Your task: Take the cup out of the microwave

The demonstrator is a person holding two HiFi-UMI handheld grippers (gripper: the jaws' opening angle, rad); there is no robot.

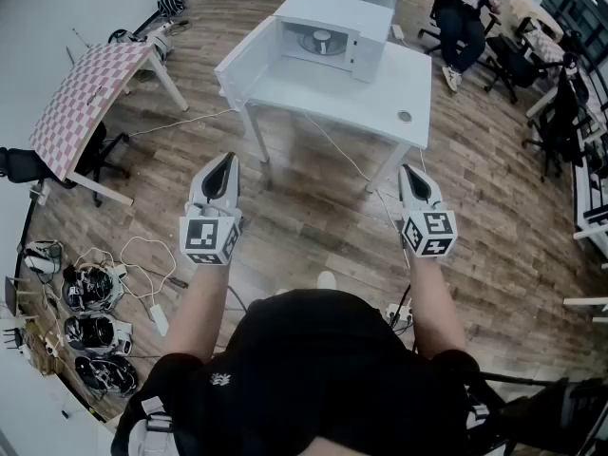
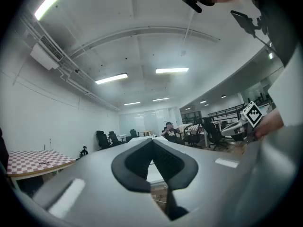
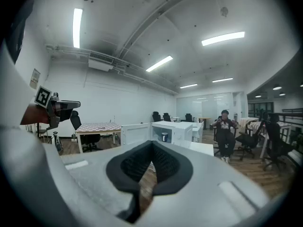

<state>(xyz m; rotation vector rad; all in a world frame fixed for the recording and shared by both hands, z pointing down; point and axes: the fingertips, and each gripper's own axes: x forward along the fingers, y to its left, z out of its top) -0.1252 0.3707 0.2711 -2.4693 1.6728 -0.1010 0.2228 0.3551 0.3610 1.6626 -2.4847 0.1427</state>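
Microwave: white box-shaped microwave [image 1: 372,47], door open, on white rectangular table [image 1: 375,98]
Cup: small round cup [image 1: 319,38] inside it

A white bench [image 1: 380,93] is set on a wood floor [image 1: 285,226] — an open microwave [image 1: 332,9] is carried at its far edge; cables [image 1: 180,122] are trailed across the floor.

The head view looks steeply down from well short of the open microwave [image 1: 328,38] on its white table [image 1: 380,98], while both gripper views look level toward it from equally far, all three sharing the seated person [image 3: 225,126] beyond it.
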